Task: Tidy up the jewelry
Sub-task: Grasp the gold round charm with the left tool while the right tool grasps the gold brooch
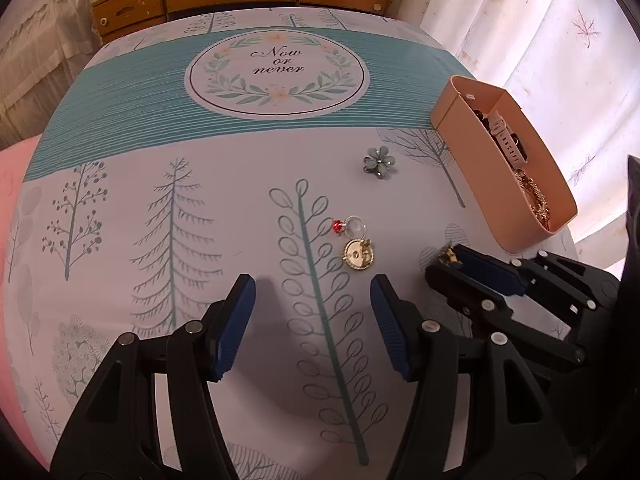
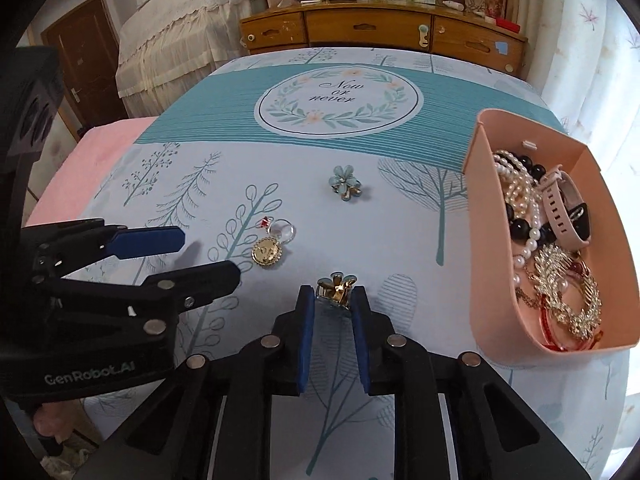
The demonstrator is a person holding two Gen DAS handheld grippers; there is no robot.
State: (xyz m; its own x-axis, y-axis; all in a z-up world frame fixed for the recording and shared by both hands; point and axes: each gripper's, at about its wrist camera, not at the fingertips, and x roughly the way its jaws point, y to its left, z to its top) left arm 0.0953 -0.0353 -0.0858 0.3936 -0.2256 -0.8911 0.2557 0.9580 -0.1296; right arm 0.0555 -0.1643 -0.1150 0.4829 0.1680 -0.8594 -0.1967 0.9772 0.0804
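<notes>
In the right wrist view my right gripper is shut on a small gold and blue flower hair clip that rests on the tablecloth. The same clip shows between the right gripper's tips in the left wrist view. My left gripper hangs open just short of a round gold pendant and a red-stone ring, with nothing between its fingers. A second blue flower clip lies farther back. At the right stands a pink box holding jewelry.
The pink box contains pearls, black beads, a pink watch and a gold comb. The printed tablecloth covers the table. A wooden dresser stands behind, curtains at right, and pink fabric at left.
</notes>
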